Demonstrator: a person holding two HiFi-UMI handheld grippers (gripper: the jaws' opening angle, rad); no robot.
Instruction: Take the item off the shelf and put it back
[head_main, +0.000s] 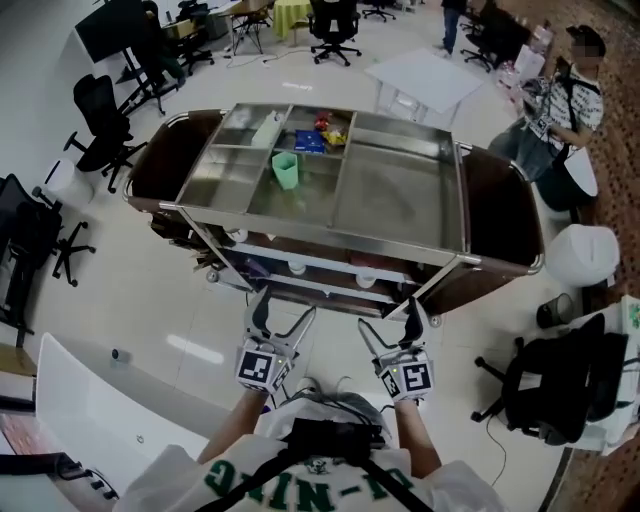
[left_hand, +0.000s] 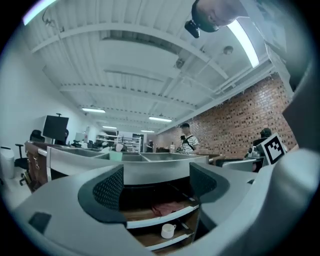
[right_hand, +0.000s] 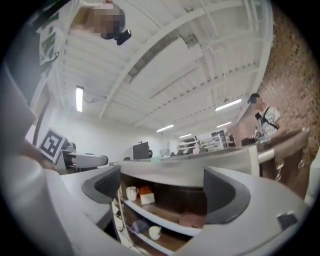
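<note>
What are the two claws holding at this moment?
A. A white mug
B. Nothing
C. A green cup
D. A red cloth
B: the left claw and the right claw both stand open with nothing between their jaws, and the green cup sits on top of the cart.

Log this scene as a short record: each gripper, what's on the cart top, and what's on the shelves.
left gripper: open, empty
right gripper: open, empty
cart top: green cup in a compartment
upper shelf: white mug, orange-and-white box, reddish cloth
lower shelf: white cup
</note>
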